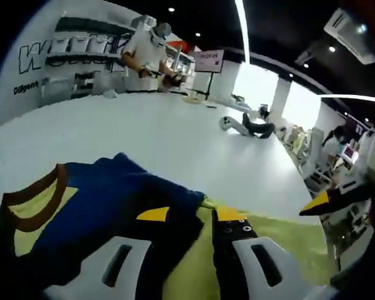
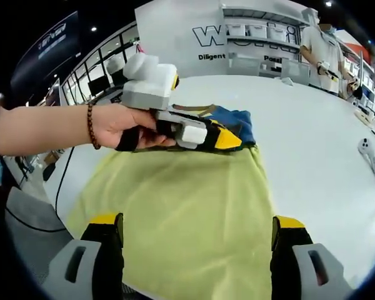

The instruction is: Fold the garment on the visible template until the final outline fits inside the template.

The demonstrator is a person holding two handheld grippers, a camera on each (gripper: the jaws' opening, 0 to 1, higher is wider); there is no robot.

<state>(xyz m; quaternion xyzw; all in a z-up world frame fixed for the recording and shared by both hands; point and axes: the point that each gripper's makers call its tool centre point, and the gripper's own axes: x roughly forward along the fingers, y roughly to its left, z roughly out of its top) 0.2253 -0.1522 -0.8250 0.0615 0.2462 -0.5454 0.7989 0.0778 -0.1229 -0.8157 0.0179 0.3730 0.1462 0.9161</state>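
A blue garment with a brown-trimmed neckline lies bunched at the far end of a yellow-green sheet on the white table. My left gripper has its jaws close together with a fold of the blue cloth between them. In the right gripper view a hand holds that left gripper against the blue garment. My right gripper is wide open over the near part of the yellow-green sheet, with nothing between its jaws. Its yellow tip enters the left gripper view from the right.
The round white table stretches beyond the cloth. A white controller-like object with a dark piece lies on it farther off. A person stands at the far side. A black cable hangs by the table's edge.
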